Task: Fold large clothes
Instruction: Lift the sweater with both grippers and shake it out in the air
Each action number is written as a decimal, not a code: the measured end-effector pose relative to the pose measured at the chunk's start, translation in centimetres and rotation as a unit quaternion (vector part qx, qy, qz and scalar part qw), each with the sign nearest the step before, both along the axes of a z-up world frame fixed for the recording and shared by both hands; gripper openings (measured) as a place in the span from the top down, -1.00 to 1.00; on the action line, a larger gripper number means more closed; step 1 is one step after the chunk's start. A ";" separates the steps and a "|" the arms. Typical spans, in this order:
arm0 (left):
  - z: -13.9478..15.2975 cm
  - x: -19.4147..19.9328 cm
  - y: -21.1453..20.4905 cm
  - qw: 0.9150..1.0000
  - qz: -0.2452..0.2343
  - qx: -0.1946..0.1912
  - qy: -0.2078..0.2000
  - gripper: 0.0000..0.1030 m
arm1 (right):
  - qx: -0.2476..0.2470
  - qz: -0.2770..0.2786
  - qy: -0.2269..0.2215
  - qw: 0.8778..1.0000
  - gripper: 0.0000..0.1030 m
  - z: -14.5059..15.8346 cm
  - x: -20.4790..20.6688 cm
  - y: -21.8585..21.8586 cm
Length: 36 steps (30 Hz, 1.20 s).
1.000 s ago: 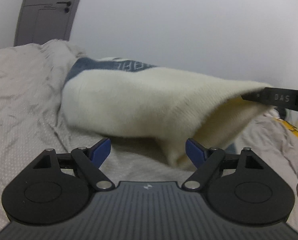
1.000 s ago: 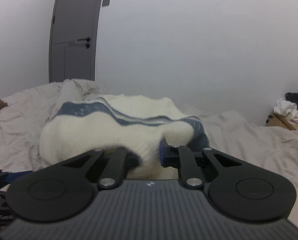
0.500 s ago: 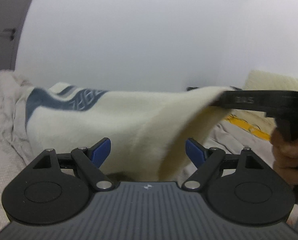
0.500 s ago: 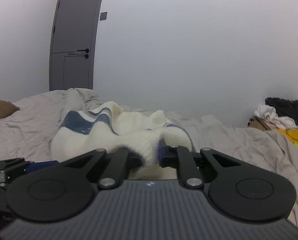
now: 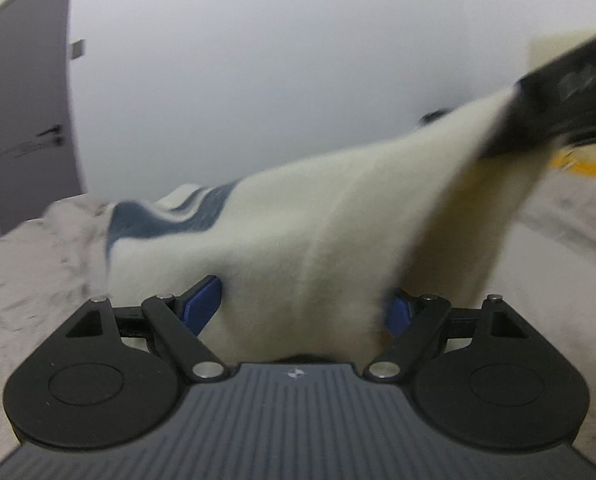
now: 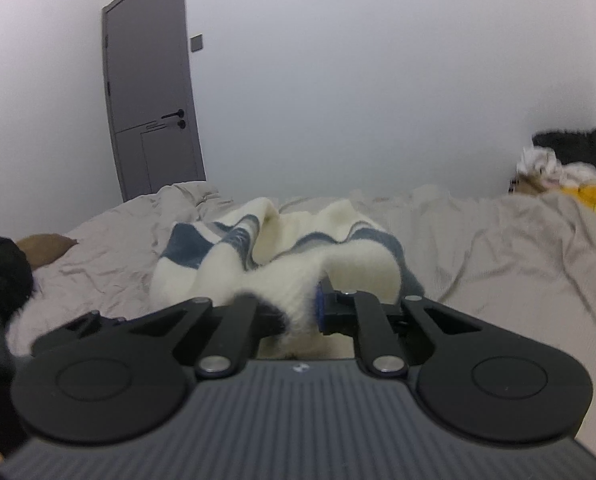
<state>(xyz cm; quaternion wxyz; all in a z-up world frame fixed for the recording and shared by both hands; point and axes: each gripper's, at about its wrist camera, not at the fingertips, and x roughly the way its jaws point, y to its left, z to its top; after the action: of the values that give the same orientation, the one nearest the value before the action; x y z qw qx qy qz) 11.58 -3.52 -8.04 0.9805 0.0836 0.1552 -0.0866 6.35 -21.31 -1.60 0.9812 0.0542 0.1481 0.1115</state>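
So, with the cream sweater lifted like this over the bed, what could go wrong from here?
1. Only the right gripper is shut on the sweater. If that small pinch of fluffy knit slips, the lifted edge would probably drop.
2. The left gripper is open with fabric hanging between its pads, not clamped. It may snag or drag the cloth and spoil the fold.
3. The striped part lies bunched on the wrinkled bedsheet, so creases may get folded in.

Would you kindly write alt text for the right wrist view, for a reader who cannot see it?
The right gripper is clamped on a fold of a cream sweater with blue stripes, which lies rumpled on a bed covered by a wrinkled beige sheet. Behind stand a white wall and a grey door.
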 end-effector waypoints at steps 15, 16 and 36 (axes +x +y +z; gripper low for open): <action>2.0 3.0 6.9 0.975 0.208 -0.074 0.008 -0.74 | -0.069 -0.038 0.047 0.996 0.15 -5.2 3.6 1.3; 2.5 2.9 7.0 0.975 0.208 -0.078 0.007 -0.74 | -0.075 -0.043 0.057 0.995 0.15 -5.6 4.0 1.4; -0.3 -2.5 5.2 0.959 0.220 -0.094 0.150 -0.75 | -0.085 -0.069 0.012 0.994 0.60 -4.4 2.6 2.1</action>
<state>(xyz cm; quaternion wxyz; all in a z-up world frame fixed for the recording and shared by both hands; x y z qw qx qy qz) 9.06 1.63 -8.32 0.9441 -0.0589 0.3067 0.1061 8.96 -19.20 -6.03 0.9857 -0.0175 0.1651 0.0299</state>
